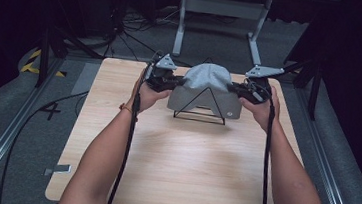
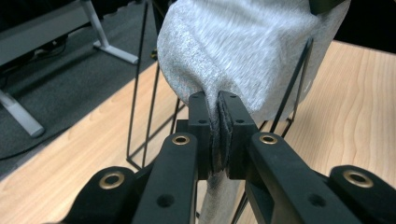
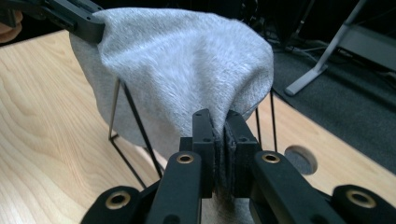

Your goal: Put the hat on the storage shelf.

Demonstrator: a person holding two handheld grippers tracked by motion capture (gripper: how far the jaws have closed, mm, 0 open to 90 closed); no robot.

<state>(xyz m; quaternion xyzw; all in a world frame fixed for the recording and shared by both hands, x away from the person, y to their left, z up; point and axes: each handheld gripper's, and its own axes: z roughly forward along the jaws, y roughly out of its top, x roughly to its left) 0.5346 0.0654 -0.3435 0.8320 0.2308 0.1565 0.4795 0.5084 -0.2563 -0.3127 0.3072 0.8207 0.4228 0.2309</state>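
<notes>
A grey hat (image 1: 206, 82) sits on a black wire stand (image 1: 201, 109) near the far edge of the desk (image 1: 173, 166), about in the middle. The left gripper (image 2: 218, 100) is closed tight on one side of the hat. The right gripper (image 3: 219, 119) is closed tight on the other side. I think the job is partly done. Is the hat going on or coming off? I cannot tell.

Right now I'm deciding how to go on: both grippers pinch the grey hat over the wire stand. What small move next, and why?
Probably lower both together: the left gripper and right gripper each clamp an edge of the grey hat, already draped over the wire stand.
</notes>
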